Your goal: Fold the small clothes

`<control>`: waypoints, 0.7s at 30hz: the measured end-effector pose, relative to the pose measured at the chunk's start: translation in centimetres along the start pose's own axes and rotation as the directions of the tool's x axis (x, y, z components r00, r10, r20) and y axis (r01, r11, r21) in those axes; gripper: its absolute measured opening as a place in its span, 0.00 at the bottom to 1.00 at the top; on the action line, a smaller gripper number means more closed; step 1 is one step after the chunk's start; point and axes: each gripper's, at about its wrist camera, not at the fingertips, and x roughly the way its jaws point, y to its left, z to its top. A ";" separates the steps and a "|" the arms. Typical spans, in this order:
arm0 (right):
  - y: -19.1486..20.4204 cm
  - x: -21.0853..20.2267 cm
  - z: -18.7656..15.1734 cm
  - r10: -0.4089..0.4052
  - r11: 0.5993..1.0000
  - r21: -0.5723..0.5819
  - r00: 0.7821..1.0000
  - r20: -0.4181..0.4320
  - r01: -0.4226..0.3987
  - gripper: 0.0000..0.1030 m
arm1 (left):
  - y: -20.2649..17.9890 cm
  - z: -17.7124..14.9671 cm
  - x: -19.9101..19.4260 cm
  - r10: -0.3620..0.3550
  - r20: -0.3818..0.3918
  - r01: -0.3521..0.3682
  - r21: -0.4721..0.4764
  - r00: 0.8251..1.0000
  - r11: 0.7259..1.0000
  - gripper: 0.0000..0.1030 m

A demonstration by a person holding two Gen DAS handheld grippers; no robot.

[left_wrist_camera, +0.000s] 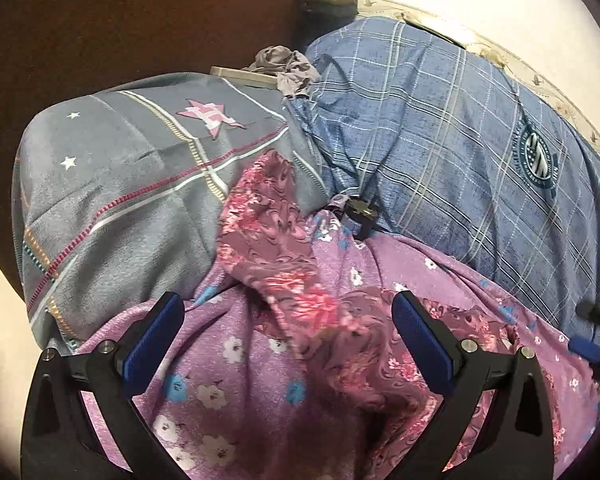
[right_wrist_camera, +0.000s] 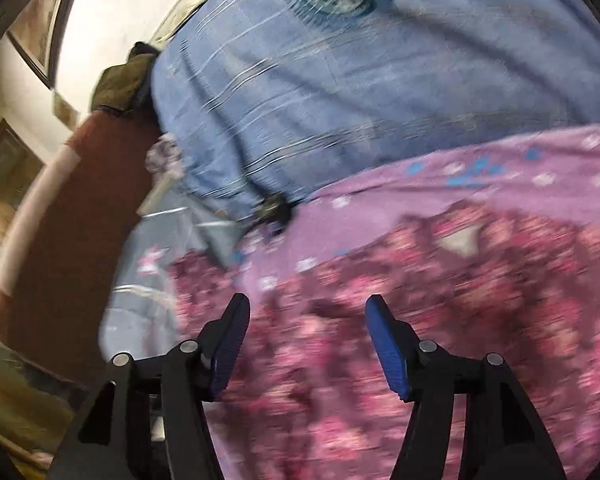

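Note:
A small dark-pink floral garment [left_wrist_camera: 300, 276] lies rumpled on a lilac flowered sheet [left_wrist_camera: 236, 360]. My left gripper [left_wrist_camera: 288, 316] is open just above the garment, its blue pads on either side of a raised fold, holding nothing. In the right wrist view, which is motion-blurred, the same garment [right_wrist_camera: 440, 300] spreads wide with a pale label [right_wrist_camera: 460, 240] near its far edge. My right gripper [right_wrist_camera: 306, 320] is open over the garment's near part and holds nothing. The right gripper's blue tip also shows at the left wrist view's right edge [left_wrist_camera: 588, 346].
A blue checked quilt [left_wrist_camera: 440, 140] with a round emblem lies behind the sheet. A grey star-patterned quilt [left_wrist_camera: 132, 184] lies to the left. A small black object [left_wrist_camera: 360, 210] sits between them. A crumpled grey cloth [left_wrist_camera: 288, 66] and a dark brown headboard [left_wrist_camera: 120, 20] lie farther back.

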 end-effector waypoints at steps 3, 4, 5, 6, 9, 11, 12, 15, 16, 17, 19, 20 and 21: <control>-2.5 -0.1 -1.3 -0.092 0.996 -0.006 0.996 -0.010 0.092 0.57 | -1.6 -0.4 -0.1 -0.025 0.010 0.024 0.050 1.000 0.998 1.00; -3.5 0.0 -1.7 -0.110 0.994 0.001 0.994 -0.025 0.110 0.51 | -2.2 -0.5 -0.3 -0.040 0.016 0.038 0.064 0.999 0.997 1.00; -4.6 -0.2 -2.1 -0.122 0.992 0.009 0.992 -0.035 0.123 0.47 | -2.7 -0.6 -0.4 -0.058 0.024 0.056 0.081 0.998 0.995 1.00; -6.1 -0.5 -2.6 -0.137 0.990 0.025 0.990 -0.041 0.138 0.40 | -3.5 -0.8 -0.3 -0.088 0.027 0.085 0.099 0.996 0.991 1.00; -11.6 -3.0 -3.7 -0.128 0.982 0.143 0.991 0.029 0.123 0.42 | -5.1 -1.0 0.5 -0.149 -0.005 0.149 0.118 0.989 0.982 1.00; -16.0 -6.0 -4.3 -0.184 0.957 0.248 0.976 0.117 0.150 0.43 | -6.6 -0.9 1.4 -0.167 -0.006 0.166 0.145 0.986 0.975 1.00; -17.4 -7.2 -4.4 -0.222 0.946 0.272 0.965 0.143 0.177 0.47 | -7.5 -0.8 2.1 -0.178 -0.009 0.177 0.168 0.984 0.970 1.00; -21.3 -9.9 -4.5 -0.291 0.921 0.318 0.940 0.180 0.224 0.65 | -9.2 -0.4 4.0 -0.192 -0.051 0.198 0.190 0.980 0.961 1.00; -22.3 -10.1 -4.5 -0.282 0.921 0.328 0.942 0.183 0.212 0.67 | -9.7 -0.3 4.9 -0.205 -0.077 0.216 0.181 0.976 0.960 1.00; -23.2 -10.2 -4.6 -0.265 0.921 0.340 0.946 0.184 0.192 0.67 | -10.3 -0.4 5.9 -0.224 -0.112 0.240 0.163 0.968 0.957 1.00; -24.7 -9.5 -4.7 -0.216 0.921 0.361 0.962 0.165 0.145 0.70 | -11.3 -0.7 7.6 -0.249 -0.190 0.276 0.132 0.950 0.952 1.00; -25.1 -8.6 -4.6 -0.185 0.924 0.362 0.973 0.136 0.125 0.70 | -11.8 -1.0 8.3 -0.261 -0.225 0.293 0.118 0.939 0.949 1.00; -25.3 -7.4 -4.4 -0.155 0.928 0.355 0.984 0.091 0.113 0.70 | -12.2 -1.3 9.0 -0.278 -0.262 0.312 0.101 0.924 0.945 1.00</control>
